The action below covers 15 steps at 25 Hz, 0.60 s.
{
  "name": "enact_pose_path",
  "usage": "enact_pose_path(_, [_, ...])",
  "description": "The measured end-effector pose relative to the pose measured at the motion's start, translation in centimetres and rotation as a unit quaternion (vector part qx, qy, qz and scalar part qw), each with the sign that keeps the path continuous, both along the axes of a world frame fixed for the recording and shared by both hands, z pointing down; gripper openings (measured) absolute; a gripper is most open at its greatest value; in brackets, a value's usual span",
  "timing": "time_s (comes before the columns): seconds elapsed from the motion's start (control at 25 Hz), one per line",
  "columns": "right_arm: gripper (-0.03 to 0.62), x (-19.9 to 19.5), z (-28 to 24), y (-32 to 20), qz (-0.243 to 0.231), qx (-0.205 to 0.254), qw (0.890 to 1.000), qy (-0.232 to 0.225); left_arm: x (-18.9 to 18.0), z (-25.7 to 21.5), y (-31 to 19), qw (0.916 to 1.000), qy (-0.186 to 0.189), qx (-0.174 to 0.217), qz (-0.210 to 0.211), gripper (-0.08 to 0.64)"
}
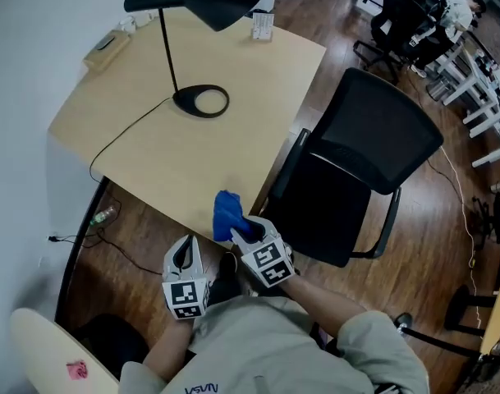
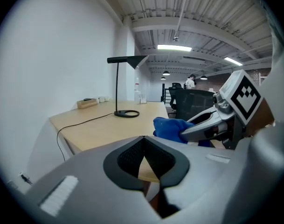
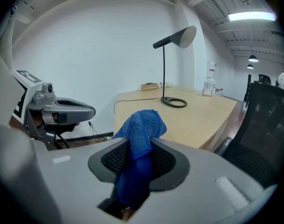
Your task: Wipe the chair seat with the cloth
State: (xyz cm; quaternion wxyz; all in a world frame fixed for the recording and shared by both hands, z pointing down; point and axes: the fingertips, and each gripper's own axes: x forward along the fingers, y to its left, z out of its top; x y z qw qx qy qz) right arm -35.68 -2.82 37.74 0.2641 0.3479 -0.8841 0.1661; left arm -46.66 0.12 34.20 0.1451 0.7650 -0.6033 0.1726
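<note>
My right gripper is shut on a bunched blue cloth, held at the near edge of the wooden desk. In the right gripper view the cloth hangs pinched between the two jaws and sticks up past them. My left gripper hovers beside it at the left, shut with nothing in it; its pads meet in the left gripper view. The black office chair stands at the right of the desk, its seat just right of the cloth. The left gripper view shows the cloth in the right gripper.
A black desk lamp stands on the desk, its cable running off the left edge. A small box and a bottle sit at the desk's far side. Another chair and white tables stand at the far right on the wooden floor.
</note>
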Motion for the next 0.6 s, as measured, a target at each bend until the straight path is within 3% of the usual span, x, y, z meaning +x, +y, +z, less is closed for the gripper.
enact_pose_path(0.28, [0.112, -5.3, 5.8, -4.4, 0.005, -0.029, 0.999, 0.031, -4.9, 2.3, -0.6, 0.9998, -0.003, -0.018, -0.011, 0.005])
enact_pose_path(0.6, [0.117, -6.1, 8.2, -6.0, 0.008, -0.04, 0.998, 0.049, -4.1, 2.6, -2.2, 0.9998, 0.005, -0.016, 0.006, 0.005])
